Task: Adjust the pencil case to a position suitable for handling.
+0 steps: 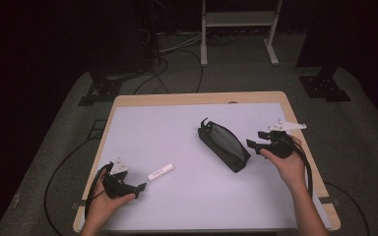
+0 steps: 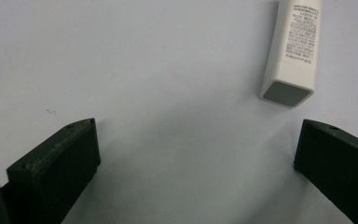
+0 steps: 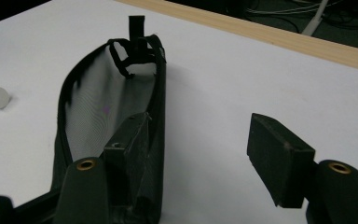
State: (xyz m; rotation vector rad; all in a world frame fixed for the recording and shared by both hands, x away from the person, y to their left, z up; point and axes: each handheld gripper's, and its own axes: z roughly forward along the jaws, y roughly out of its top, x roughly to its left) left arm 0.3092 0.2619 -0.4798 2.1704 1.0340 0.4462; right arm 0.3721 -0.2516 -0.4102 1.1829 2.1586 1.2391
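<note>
Pouch [image 1: 224, 146] open; tube [image 1: 161, 171] outside.

White mat [image 1: 177, 142] covers nearly the whole light wooden tabletop [image 1: 197, 99]; bare wood strip shows along the far edge and both side edges. Grey carpeted floor [image 1: 364, 147] around it, black cables [image 1: 59, 172] trailing off the left side. White metal frame stand [image 1: 238, 29] beyond the far edge.
</note>
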